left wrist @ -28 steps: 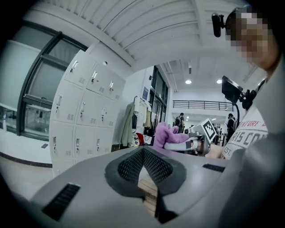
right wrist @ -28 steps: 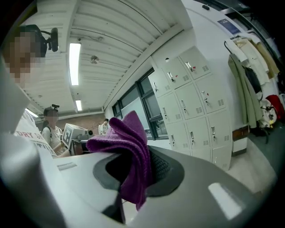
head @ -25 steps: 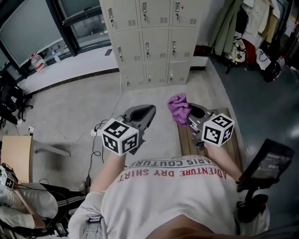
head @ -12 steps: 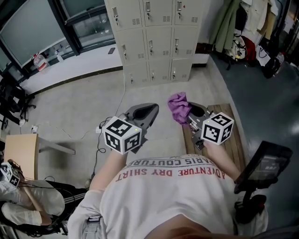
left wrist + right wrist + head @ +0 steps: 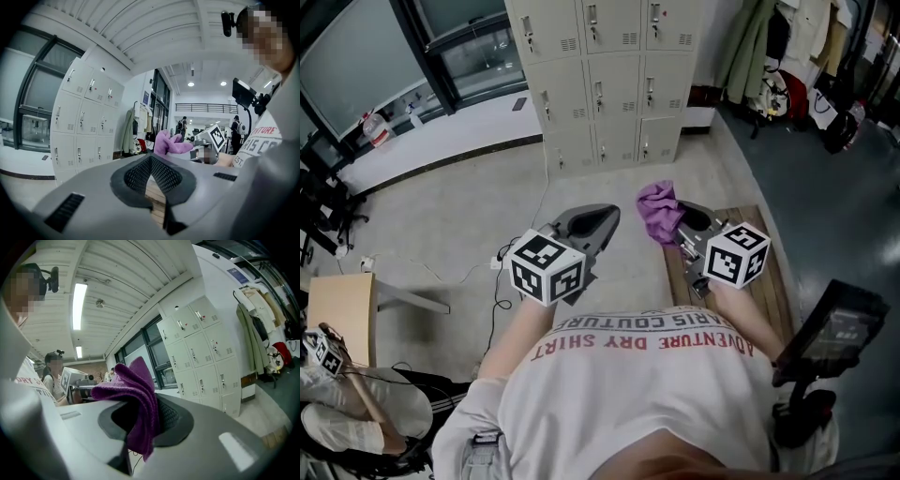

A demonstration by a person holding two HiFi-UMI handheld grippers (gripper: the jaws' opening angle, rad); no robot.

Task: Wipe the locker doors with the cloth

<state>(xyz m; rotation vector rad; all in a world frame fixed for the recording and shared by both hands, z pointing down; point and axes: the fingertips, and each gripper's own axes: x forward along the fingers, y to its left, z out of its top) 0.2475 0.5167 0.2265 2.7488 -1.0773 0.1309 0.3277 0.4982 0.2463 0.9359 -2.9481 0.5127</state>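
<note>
While the right gripper pinches the crumpled, fuzzy purple cloth | left gripper — mesh-faced jaws seemingly together, empty | boxy beige metal lockers far ahead, well apart.

White tee w/ red print

L tool, R tool w/ cloth edged fwd toward lockers.

Head cam looks steeply down from above/behind left gripper & right gripper. Gripper cams sit close behind own jaws, facing fwd. All 3 views share lockers ahead of tips.
</note>
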